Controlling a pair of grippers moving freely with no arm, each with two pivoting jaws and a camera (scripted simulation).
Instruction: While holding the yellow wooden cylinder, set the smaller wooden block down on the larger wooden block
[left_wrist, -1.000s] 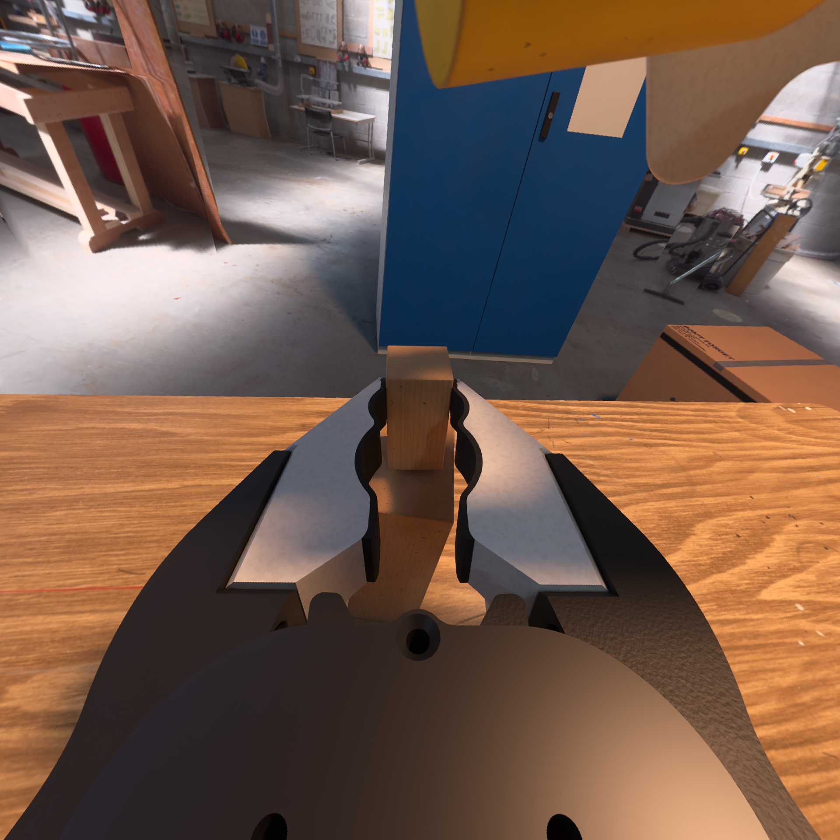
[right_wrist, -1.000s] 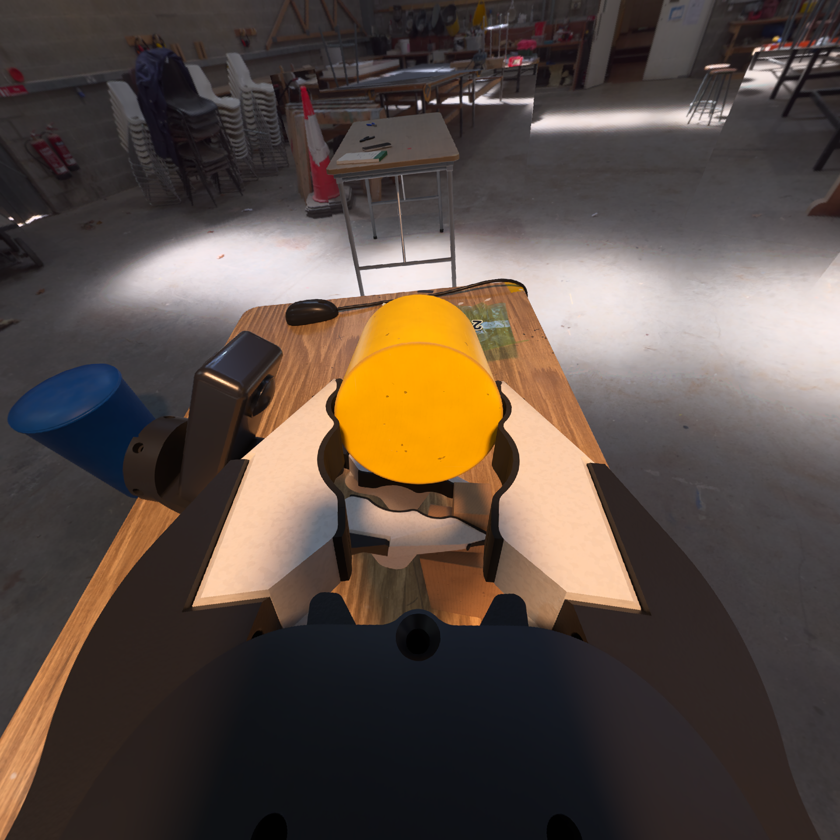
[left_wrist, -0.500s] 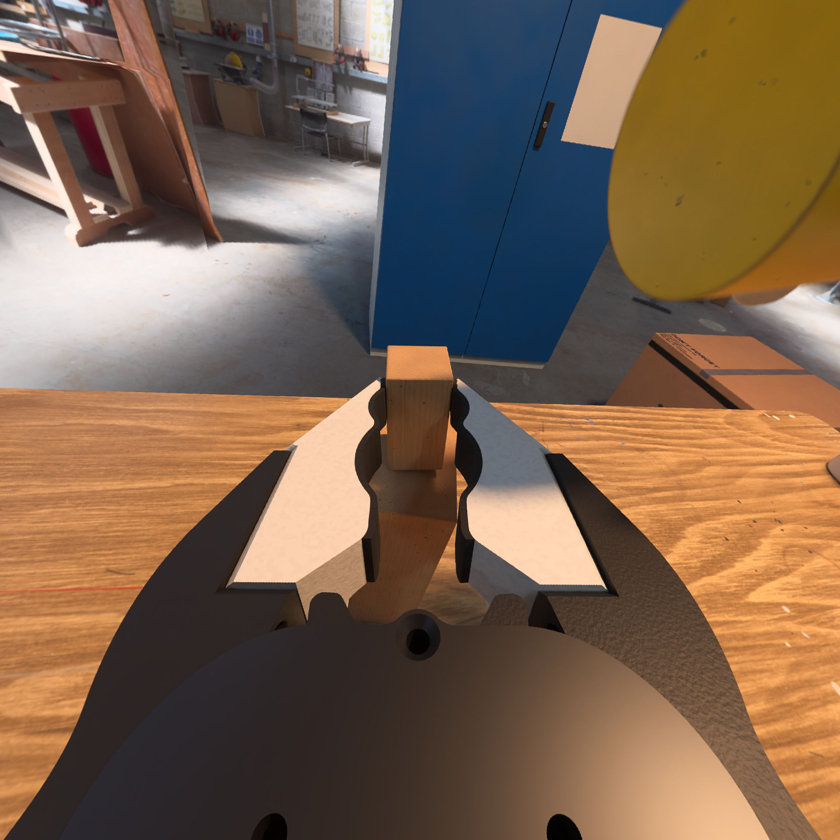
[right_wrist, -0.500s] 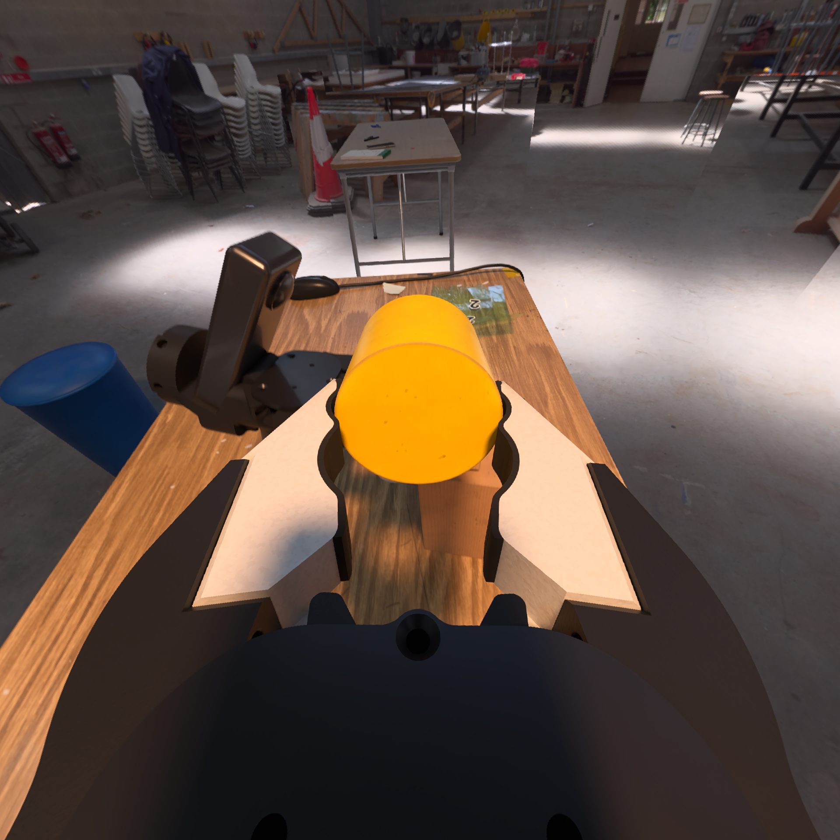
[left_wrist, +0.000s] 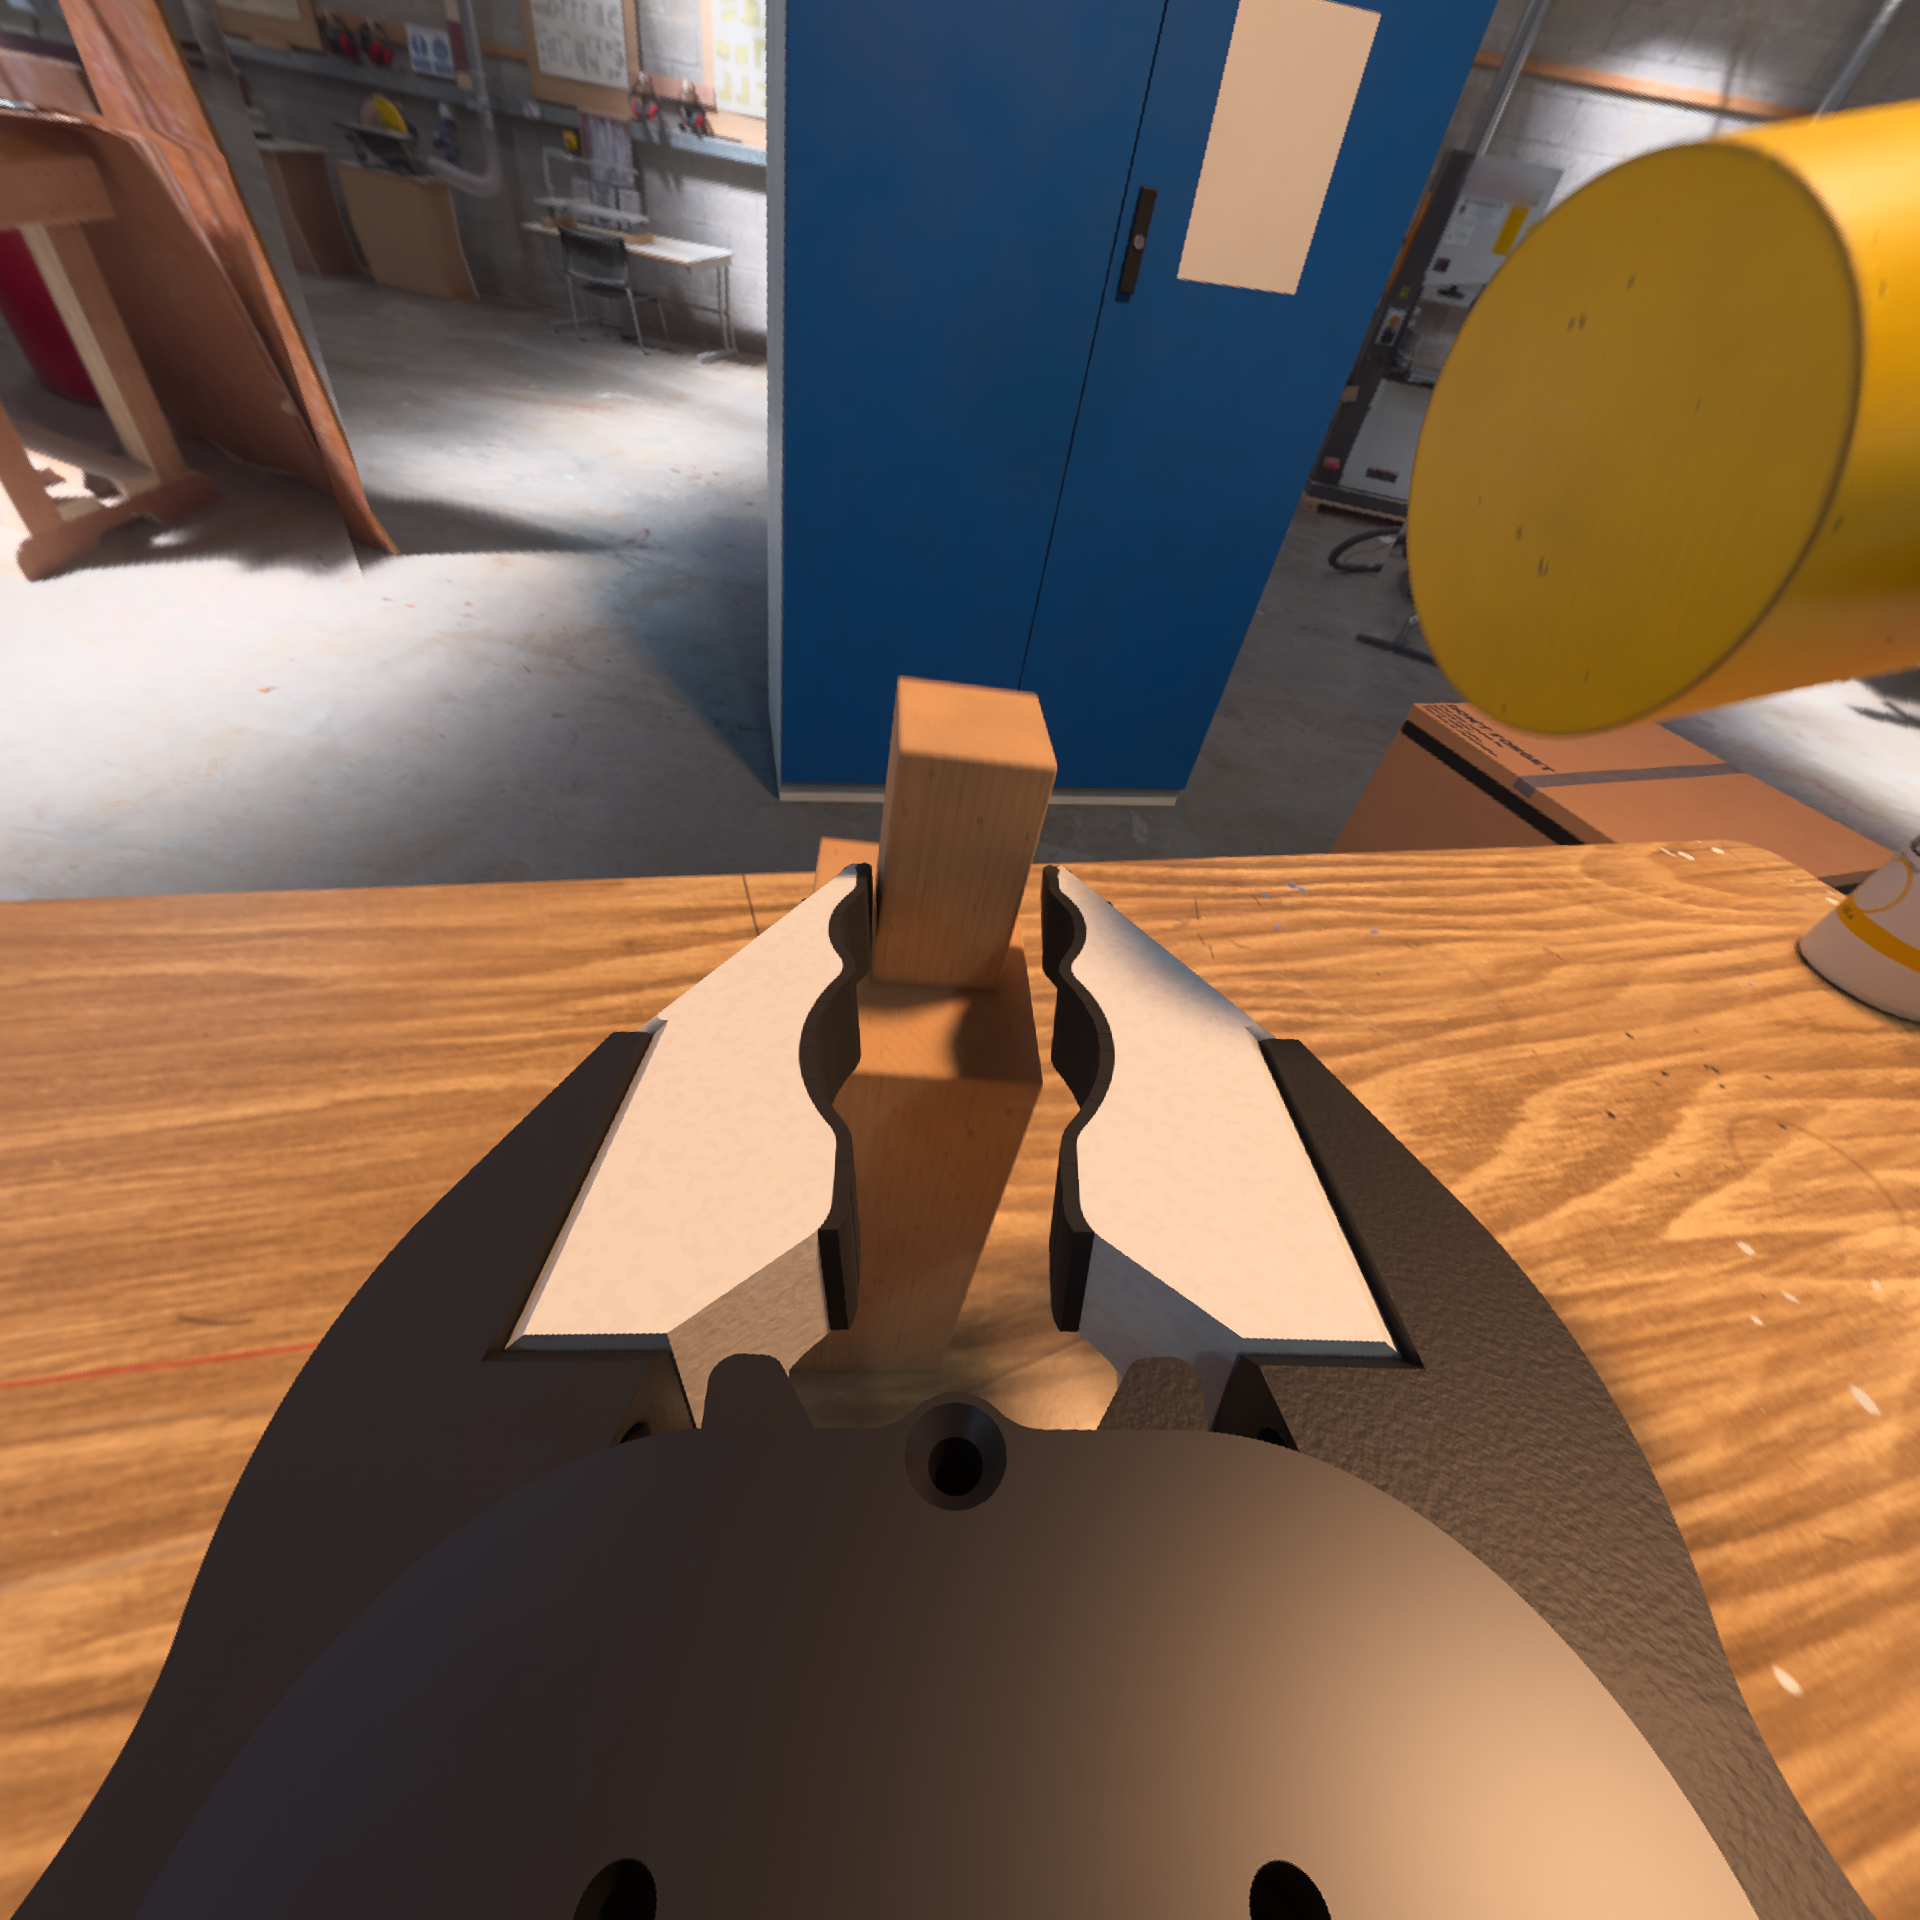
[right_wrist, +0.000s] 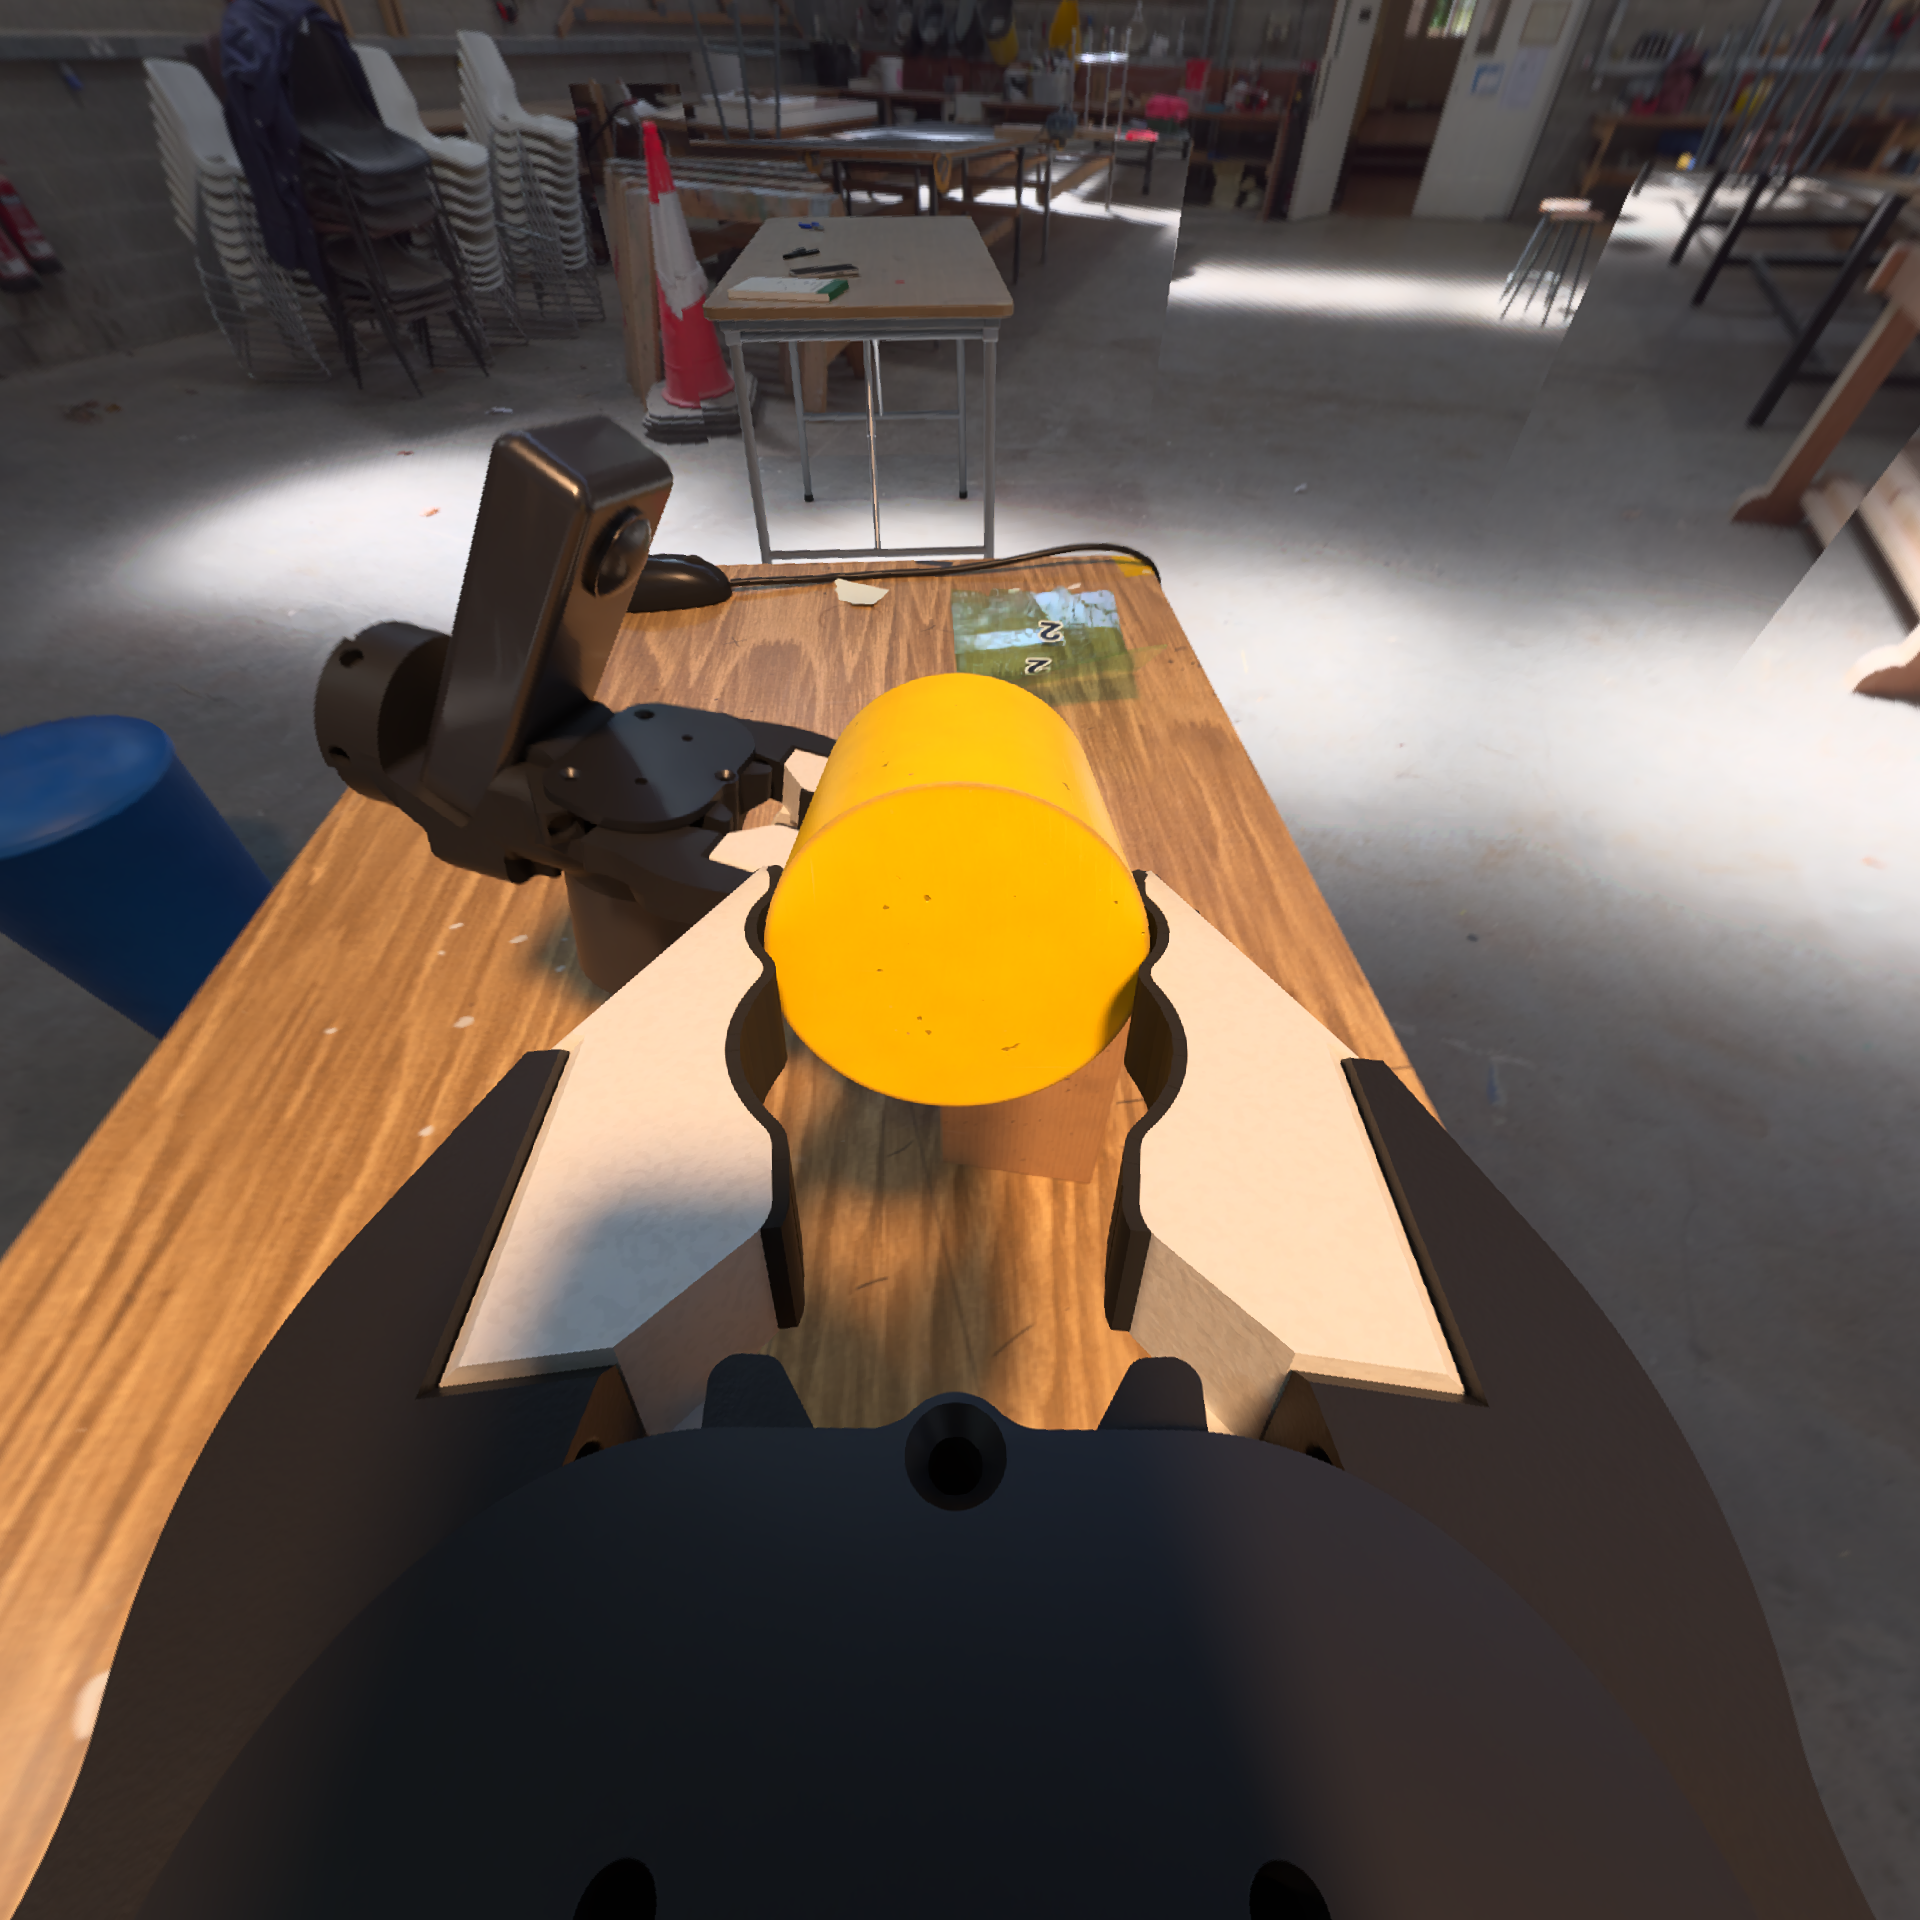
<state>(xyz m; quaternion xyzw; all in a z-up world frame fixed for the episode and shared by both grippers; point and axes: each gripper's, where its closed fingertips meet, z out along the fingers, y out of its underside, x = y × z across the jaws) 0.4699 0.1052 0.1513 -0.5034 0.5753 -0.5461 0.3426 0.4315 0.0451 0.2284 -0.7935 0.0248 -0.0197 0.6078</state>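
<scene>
The smaller wooden block (left_wrist: 961, 831) stands upright, slightly tilted, on the top of the larger wooden block (left_wrist: 935, 1164) on the wooden table (left_wrist: 312, 1091). My left gripper (left_wrist: 954, 883) is slightly open around it, with a thin gap at the right fingertip. My right gripper (right_wrist: 956, 894) is shut on the yellow wooden cylinder (right_wrist: 956, 935) and holds it above the table. The cylinder also shows in the left wrist view (left_wrist: 1631, 436), at the upper right. In the right wrist view the left gripper (right_wrist: 540, 769) lies at the left, and the larger block (right_wrist: 1029, 1132) shows under the cylinder.
A blue cabinet (left_wrist: 1039, 416) and a cardboard box (left_wrist: 1558, 790) stand beyond the table's far edge. A computer mouse with its cable (right_wrist: 675, 582) and a green sheet (right_wrist: 1039, 644) lie at the table's end. A blue barrel (right_wrist: 94, 852) stands beside the table.
The left jaws have parted a little and the smaller block now stands tilted on the larger block. The right gripper with the cylinder has drawn back and down to the right.
</scene>
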